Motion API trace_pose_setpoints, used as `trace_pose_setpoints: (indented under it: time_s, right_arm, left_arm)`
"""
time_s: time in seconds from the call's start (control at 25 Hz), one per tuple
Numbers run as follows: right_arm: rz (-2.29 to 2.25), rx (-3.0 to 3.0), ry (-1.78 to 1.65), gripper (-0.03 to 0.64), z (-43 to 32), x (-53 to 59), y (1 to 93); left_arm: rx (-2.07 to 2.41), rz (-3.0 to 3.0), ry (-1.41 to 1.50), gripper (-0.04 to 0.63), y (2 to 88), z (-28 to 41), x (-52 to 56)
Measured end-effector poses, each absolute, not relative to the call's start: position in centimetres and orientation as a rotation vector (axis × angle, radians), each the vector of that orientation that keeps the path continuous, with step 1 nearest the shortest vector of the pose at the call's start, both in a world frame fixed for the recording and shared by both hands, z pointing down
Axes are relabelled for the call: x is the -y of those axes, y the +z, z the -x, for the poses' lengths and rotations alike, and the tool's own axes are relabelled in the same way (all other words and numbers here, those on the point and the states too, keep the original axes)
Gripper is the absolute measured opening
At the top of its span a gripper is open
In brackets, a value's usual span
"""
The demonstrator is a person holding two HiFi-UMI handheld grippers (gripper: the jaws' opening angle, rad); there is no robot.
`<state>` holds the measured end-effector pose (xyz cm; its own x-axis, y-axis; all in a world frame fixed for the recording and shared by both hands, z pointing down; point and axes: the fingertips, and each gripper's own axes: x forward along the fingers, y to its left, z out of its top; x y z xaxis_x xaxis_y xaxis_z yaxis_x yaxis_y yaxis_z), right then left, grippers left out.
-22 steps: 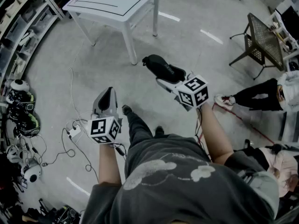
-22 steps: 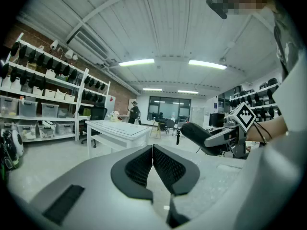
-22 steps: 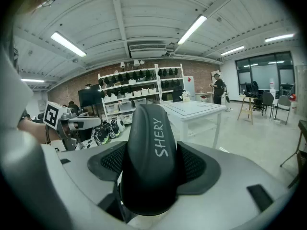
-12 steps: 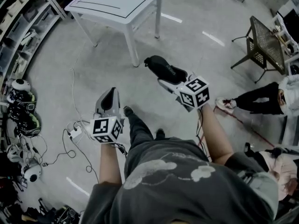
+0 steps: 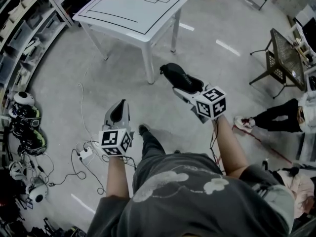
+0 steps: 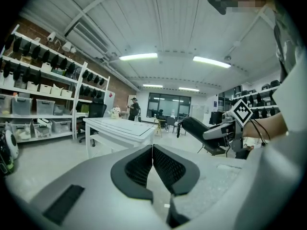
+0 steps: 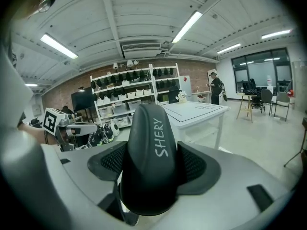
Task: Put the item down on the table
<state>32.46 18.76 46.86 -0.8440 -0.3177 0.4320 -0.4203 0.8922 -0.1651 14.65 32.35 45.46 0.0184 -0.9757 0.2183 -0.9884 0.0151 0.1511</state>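
Black item lettered SHERY (image 7: 149, 157): clamped between the pads of the right gripper (image 5: 184, 86), mid-frame in the head view. It is in the air over the floor, short of the white table (image 5: 129, 15) at upper centre. Not yet set down; grip judged a carrying hold. Right forearm reaches up-frame, gripper tipped slightly downward. Left gripper (image 6: 152, 153): jaws together on nothing, lower left, apparently idle.
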Motion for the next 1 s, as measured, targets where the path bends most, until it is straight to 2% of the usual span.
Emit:
trace_pose_setpoints:
  time_s: [0.52,1.0]
  right_arm:
    - [-0.648,2.617,0.305,0.321,-16.6,-8.8,44.9]
    - [-0.668,2.604,0.218,0.321,-9.2,-2.9,44.7]
  left_arm:
    - [2.01,-2.076,0.023,0.005,43.8,2.7,-24.0]
    - [1.96,-2.064,-0.057,0.005,44.3,8.9,-20.2]
